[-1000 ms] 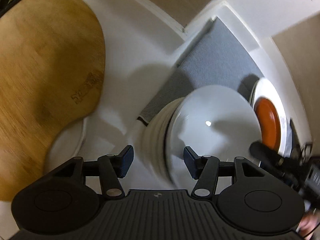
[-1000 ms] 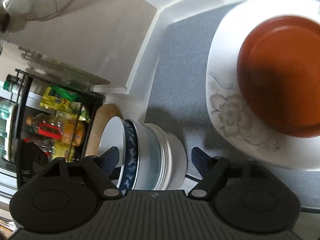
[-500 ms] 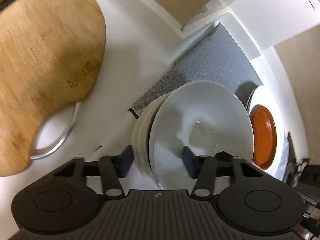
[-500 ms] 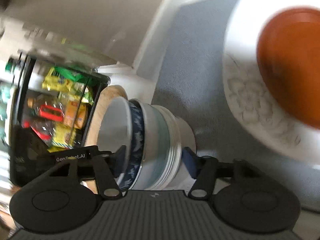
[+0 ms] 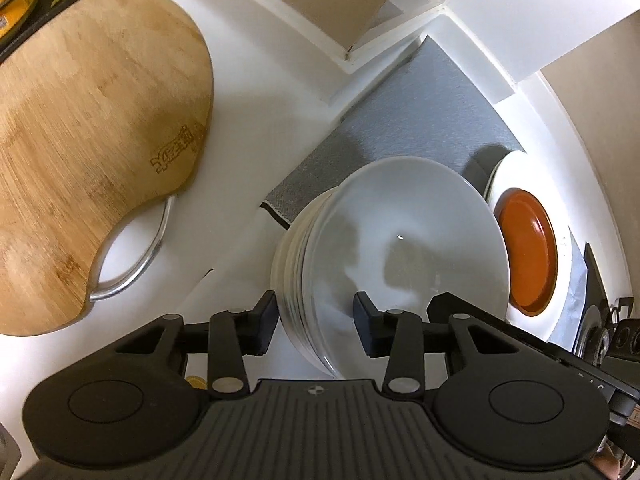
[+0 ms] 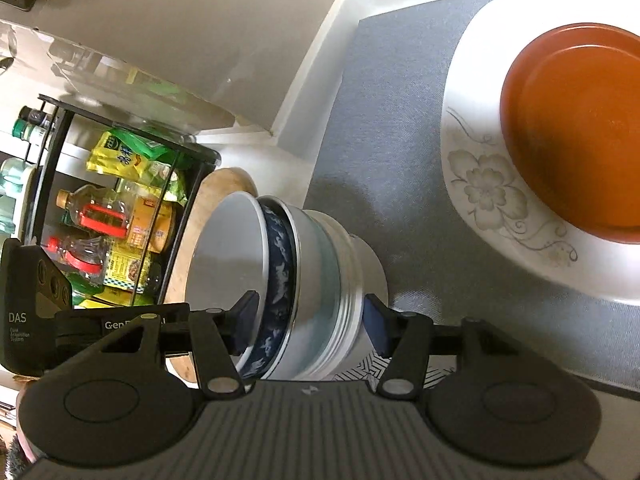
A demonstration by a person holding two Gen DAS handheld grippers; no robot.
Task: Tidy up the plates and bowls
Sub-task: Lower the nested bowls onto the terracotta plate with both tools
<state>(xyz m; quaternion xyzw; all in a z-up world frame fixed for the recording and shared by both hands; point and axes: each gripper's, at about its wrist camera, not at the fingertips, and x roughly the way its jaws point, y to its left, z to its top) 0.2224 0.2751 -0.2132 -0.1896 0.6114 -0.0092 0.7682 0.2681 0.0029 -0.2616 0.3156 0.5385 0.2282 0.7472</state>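
A stack of nested bowls, white inside with a blue patterned one among them, stands at the edge of a grey mat. My left gripper is open, its fingers on either side of the stack's near rim. My right gripper is open and straddles the same stack from the other side. An orange plate lies on a white flowered plate on the mat, also in the left wrist view.
A wooden cutting board with a metal handle lies on the white counter left of the bowls. A black rack with bottles and packets stands behind the board. Walls meet in a corner behind the mat.
Both grippers have moved in on the bowl stack, so that its rim now sits between each pair of fingers. The bowls and plates have not moved.
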